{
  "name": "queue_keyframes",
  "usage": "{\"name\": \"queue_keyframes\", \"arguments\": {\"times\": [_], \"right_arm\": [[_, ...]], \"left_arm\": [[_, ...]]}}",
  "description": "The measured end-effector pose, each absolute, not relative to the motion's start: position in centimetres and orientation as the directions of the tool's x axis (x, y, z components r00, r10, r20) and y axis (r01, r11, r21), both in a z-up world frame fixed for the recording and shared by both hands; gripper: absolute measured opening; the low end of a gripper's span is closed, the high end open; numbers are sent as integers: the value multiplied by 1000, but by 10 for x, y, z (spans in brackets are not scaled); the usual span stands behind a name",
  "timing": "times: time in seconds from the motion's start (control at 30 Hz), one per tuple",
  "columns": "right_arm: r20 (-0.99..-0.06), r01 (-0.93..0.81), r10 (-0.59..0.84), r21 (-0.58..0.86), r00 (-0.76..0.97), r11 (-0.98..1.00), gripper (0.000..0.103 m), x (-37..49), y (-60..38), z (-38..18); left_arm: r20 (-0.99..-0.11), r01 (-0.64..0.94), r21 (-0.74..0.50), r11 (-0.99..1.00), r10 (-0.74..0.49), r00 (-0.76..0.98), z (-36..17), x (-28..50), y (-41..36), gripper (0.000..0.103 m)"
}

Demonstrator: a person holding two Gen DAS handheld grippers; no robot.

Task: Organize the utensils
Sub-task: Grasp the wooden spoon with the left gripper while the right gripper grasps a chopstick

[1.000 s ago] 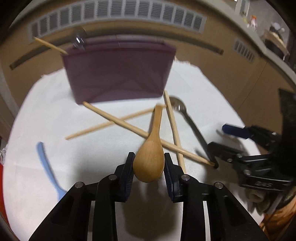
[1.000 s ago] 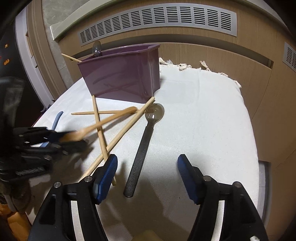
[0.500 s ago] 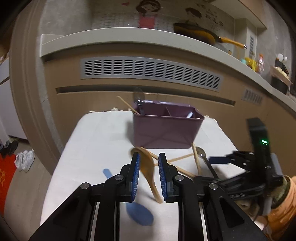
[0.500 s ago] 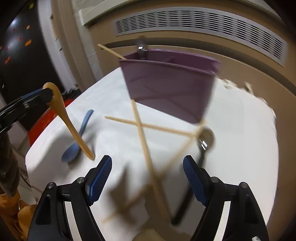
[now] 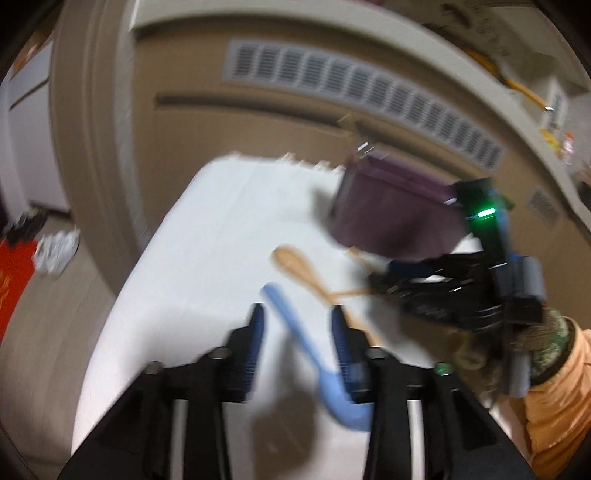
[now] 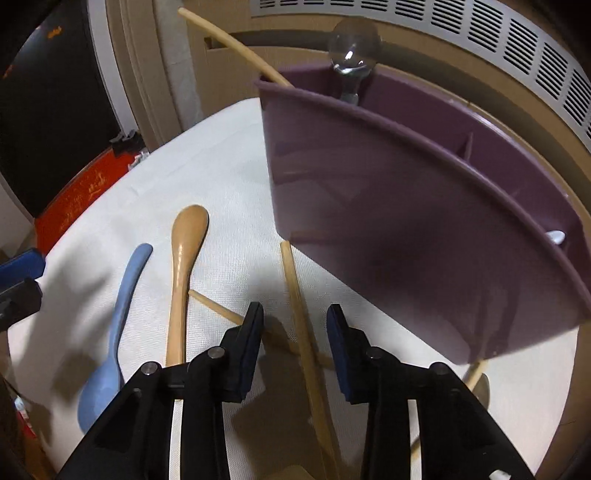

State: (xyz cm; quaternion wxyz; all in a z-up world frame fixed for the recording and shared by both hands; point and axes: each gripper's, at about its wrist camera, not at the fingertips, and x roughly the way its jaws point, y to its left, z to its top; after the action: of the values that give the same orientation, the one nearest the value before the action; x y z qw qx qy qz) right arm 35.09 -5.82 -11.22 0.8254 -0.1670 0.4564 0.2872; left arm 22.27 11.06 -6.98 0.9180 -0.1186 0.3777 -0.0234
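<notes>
My left gripper (image 5: 297, 332) hovers over the white cloth with its jaws opening. The blue spoon (image 5: 325, 380) lies on the cloth between them, untouched by the pads. The wooden spoon (image 5: 295, 262) lies free just beyond it. My right gripper (image 6: 295, 328) points down in front of the purple organizer (image 6: 406, 240), its jaws closing. A chopstick (image 6: 291, 273) runs between them with a gap on both sides. In the right wrist view the wooden spoon (image 6: 184, 258) and blue spoon (image 6: 122, 306) lie side by side at the left. A metal spoon (image 6: 354, 51) and one chopstick (image 6: 236, 40) stand in the organizer.
Another chopstick (image 6: 218, 308) crosses under the right fingers. A spoon bowl (image 6: 478, 386) peeks out below the organizer's right corner. A brown cabinet with a vent grille (image 6: 480, 33) stands close behind. The cloth (image 6: 229, 166) ends at the table's left edge, above a red mat (image 6: 74, 199).
The left gripper has let go of the wooden spoon, which now lies on the cloth, and swung over the blue spoon. The right gripper has moved up to the organizer and narrowed around a chopstick.
</notes>
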Motion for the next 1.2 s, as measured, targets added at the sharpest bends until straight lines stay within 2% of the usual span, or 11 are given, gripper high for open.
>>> {"name": "queue_keyframes", "arguments": {"times": [0.03, 0.07, 0.2, 0.33, 0.5, 0.67, 0.73, 0.77, 0.93, 1.2], "right_arm": [[-851, -626, 324, -6, 412, 780, 13, 350, -59, -112], [-854, -625, 322, -5, 409, 781, 8, 349, -61, -112], [-845, -621, 337, 9, 414, 784, 6, 334, -78, -105], [-821, -605, 361, 25, 441, 796, 6, 316, -106, -93], [-793, -586, 385, 44, 472, 809, 6, 301, -129, -82], [-752, -573, 422, 72, 506, 817, 6, 293, -144, -67], [-734, -566, 435, 85, 521, 820, 6, 285, -154, -57], [-725, -561, 441, 92, 529, 823, 6, 282, -153, -54], [-680, -530, 471, 142, 562, 836, 6, 267, -177, -29], [-656, -514, 461, 128, 598, 848, 6, 239, -190, -11]], "left_arm": [[-701, -61, -246, 967, -134, 701, -75, 225, 113, 48], [-712, -67, -258, 964, -143, 688, -79, 228, 114, 48], [-749, -38, -292, 956, -204, 630, -89, 253, 106, 61], [-789, -58, -223, 973, -145, 597, -90, 293, 93, 61], [-870, -179, -152, 972, -45, 491, -105, 352, 92, 61], [-895, -202, -87, 975, 13, 446, -110, 381, 80, 59], [-888, -184, -18, 983, 69, 454, -111, 384, 72, 45], [-878, -163, 6, 987, 83, 471, -110, 382, 69, 35], [-827, -103, -19, 994, 43, 560, -98, 348, 64, 34], [-647, 1, -22, 1000, -15, 762, -35, 247, 45, 32]]}}
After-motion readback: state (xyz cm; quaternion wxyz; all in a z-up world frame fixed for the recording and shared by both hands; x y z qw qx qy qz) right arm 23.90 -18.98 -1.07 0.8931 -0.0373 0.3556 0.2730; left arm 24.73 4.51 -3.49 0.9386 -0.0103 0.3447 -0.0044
